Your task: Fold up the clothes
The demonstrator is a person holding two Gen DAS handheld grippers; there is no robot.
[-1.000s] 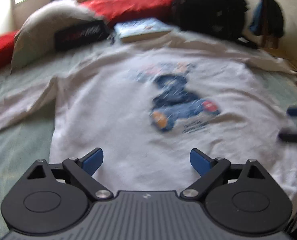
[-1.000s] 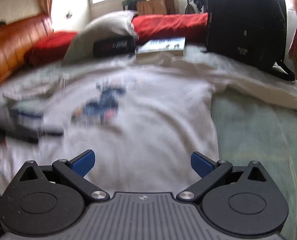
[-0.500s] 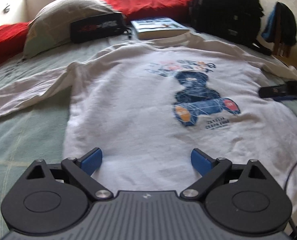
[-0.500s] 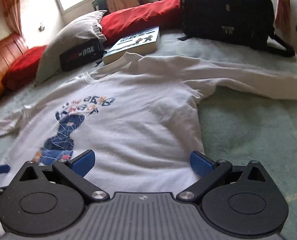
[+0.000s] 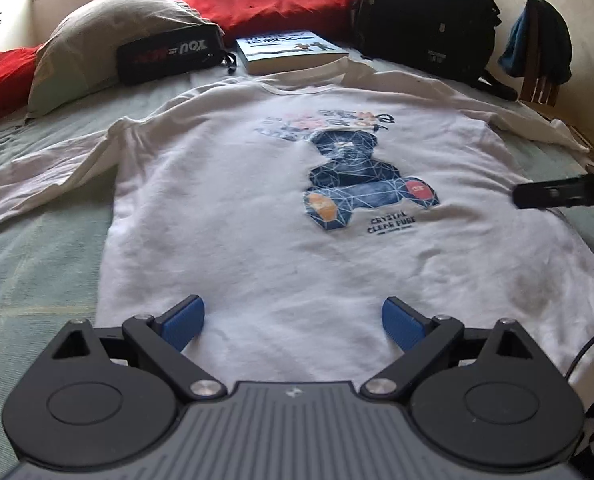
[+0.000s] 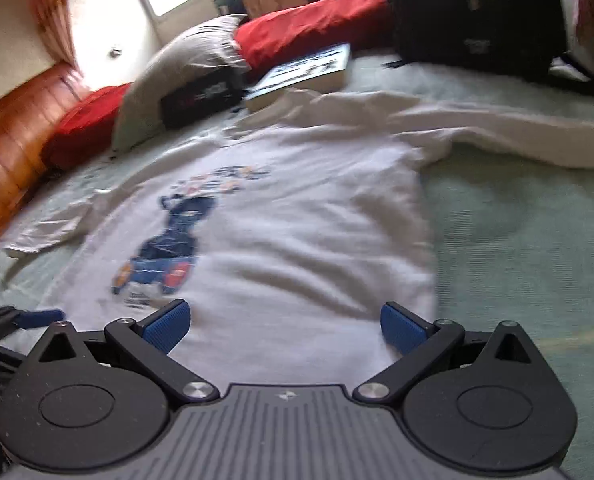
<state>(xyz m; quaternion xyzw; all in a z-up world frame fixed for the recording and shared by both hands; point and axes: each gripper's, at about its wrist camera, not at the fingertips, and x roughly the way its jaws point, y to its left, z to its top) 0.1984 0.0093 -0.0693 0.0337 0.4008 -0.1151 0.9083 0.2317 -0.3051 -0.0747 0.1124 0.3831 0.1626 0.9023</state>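
From the left wrist camera, the left claw [image 5: 293,322] hangs low over the hem end of a white long-sleeved shirt [image 5: 257,216], its two ribbed blue pads [image 5: 183,322] spread wide apart with nothing between them. The shirt lies print side up and nearly flat on a bed [image 5: 29,252] covered in pale green woven cloth with faint checks. Its soft knit shows shallow creases, and a faint greyish smudge sits near the hem on the right. The chest print is a faceted blue teddy bear [image 5: 361,176] with small dark lettering under it. One sleeve runs out flat to the left; the other trails off to the right. Beyond the collar lie a thick paperback book [image 5: 289,50], a black zipped pouch [image 5: 169,56] leaning on a grey-beige pillow [image 5: 105,36], a long red cushion [image 5: 273,6] and a black backpack [image 5: 425,12]. A dark finger of the right claw [image 5: 565,194] reaches in at the right edge, over the shirt's side.

From the right wrist camera, which is somewhat blurred, the right claw [image 6: 285,326] hovers over the shirt's [image 6: 297,240] hem near its right side edge, pads parted wide and empty. The right sleeve [image 6: 497,128] stretches away in rumpled folds across the green bedcover. The left claw's [image 6: 37,316] blue tip shows at the lower left. A glossy orange-brown padded headboard [image 6: 5,148] curves along the left.
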